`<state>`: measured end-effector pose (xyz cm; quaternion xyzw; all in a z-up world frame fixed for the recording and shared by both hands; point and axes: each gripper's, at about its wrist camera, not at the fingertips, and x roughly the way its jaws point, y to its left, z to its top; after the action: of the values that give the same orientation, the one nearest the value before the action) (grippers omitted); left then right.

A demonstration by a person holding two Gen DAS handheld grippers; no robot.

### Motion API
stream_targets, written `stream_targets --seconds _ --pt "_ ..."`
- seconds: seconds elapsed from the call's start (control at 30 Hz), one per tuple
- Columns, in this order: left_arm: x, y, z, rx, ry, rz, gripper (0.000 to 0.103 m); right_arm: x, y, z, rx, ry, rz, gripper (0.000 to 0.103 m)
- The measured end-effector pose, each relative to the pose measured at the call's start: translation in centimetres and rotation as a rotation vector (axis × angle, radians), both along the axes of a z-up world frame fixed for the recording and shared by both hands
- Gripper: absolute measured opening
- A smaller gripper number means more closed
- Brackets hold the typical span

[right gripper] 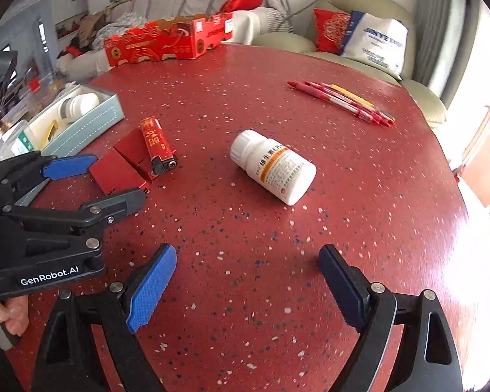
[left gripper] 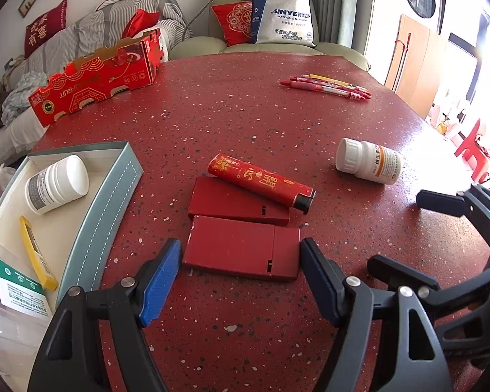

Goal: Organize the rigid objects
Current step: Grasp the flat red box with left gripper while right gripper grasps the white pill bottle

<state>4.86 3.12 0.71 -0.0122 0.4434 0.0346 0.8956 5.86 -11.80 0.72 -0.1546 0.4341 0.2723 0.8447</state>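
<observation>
The left gripper [left gripper: 240, 258] gapes around the nearest red lighter [left gripper: 241, 251], not yet clamped; the right gripper [right gripper: 248, 281] is wide apart, empty. Farther lie 2 more lighters, a loose white bottle [right gripper: 272, 166], then pens [left gripper: 326, 86]. The tray [left gripper: 114, 209] holds only 1 bottle: mostly undone.

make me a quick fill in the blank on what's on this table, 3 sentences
1. The open left gripper straddles the nearest red ____.
2. The patterned lighter rests partly on top of the ____ red box.
3. The bottle lying on the table ahead of the right gripper has a ____ cap.

Missing words: box; farther; white
</observation>
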Motion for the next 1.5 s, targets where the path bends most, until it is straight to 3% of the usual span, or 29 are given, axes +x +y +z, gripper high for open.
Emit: stream_targets --seconds 0.17,0.23,0.3,0.33,0.83,1.07,1.27,1.37,1.4,1.43,1.47,1.5 --pt "0.0 0.0 0.0 -0.002 0.000 0.000 0.077 3.0 0.1 -0.2 -0.001 0.002 0.138 0.089" --pt "0.0 0.0 0.0 -0.003 0.000 0.000 0.077 3.9 0.5 -0.1 0.007 0.010 0.170 0.077" --pt "0.0 0.0 0.0 -0.003 0.000 0.000 0.077 4.7 1.1 0.0 0.004 0.017 0.174 0.057" --pt "0.0 0.1 0.0 -0.004 0.000 0.000 0.077 4.9 1.6 0.1 -0.004 0.016 0.179 0.055" --pt "0.3 0.0 0.0 -0.002 0.000 0.000 0.077 3.7 2.9 0.3 -0.033 -0.030 0.107 0.053" --pt "0.3 -0.1 0.0 -0.002 0.000 0.000 0.077 1.7 1.1 0.3 0.054 0.020 0.052 0.050" --pt "0.4 -0.1 0.0 -0.003 0.000 0.001 0.077 1.5 0.8 0.5 0.055 0.011 0.124 0.054" --pt "0.4 -0.2 0.0 -0.003 0.000 0.001 0.077 1.4 2.1 0.2 -0.016 -0.028 0.220 0.068" --pt "0.4 -0.1 0.0 -0.003 0.000 0.001 0.077 1.2 2.4 0.2 -0.028 -0.045 0.252 0.067" --pt "0.4 -0.1 0.0 -0.003 0.000 0.001 0.077 1.1 2.6 0.3 -0.029 -0.043 0.271 0.066" --pt "0.4 -0.2 0.0 -0.004 0.000 0.001 0.077 1.1 2.6 0.3 -0.016 -0.026 0.279 0.040" --pt "0.4 -0.1 0.0 -0.005 0.000 0.001 0.077 0.9 2.7 0.3 -0.017 -0.015 0.262 0.033"
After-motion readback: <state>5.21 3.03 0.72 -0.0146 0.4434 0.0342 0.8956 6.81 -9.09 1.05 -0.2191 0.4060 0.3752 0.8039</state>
